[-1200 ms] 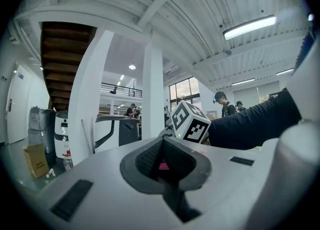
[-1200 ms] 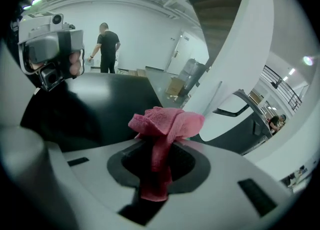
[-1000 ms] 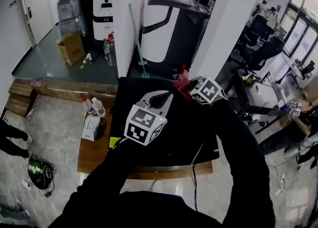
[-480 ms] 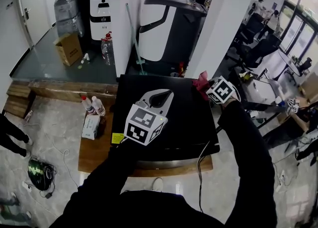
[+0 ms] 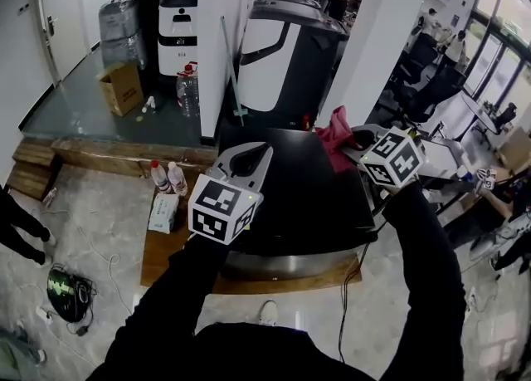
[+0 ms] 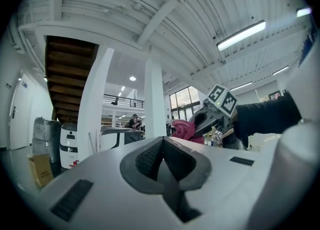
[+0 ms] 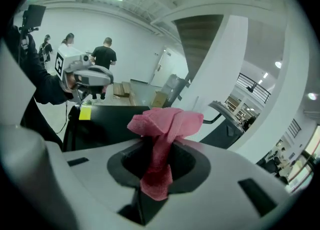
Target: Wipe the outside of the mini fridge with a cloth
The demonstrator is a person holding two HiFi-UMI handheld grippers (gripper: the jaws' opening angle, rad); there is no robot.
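My right gripper [image 7: 159, 160] has its jaws pinched together on the pink cloth [image 7: 166, 124]. A bunched wad stands out past the tips and a tail hangs back into the throat. My left gripper [image 6: 163, 160] is closed too, with nothing between its jaws.

The black mini fridge [image 5: 292, 197] sits at the centre of the head view on a wooden stand [image 5: 166, 256]. My cloth is at its far right corner, just right of centre in the upper half of that frame. I cannot tell whether it touches the top there.

To wipe well, I think I should tilt the right gripper so the wad meets the panel and not my hard tips. Then I would draw it along in overlapping passes, the top first and the right wall after. The pinch holds only a narrow fold, so heavy pressure could drag the cloth out; light and steady seems safer. My idle left gripper could brace the fridge.

My right arm, in a black sleeve, reaches up from the lower right of the head view to that corner, its marker cube facing the camera. My left arm is bent, and its gripper hangs over the near left part of the fridge top, pointing towards the top of the frame.
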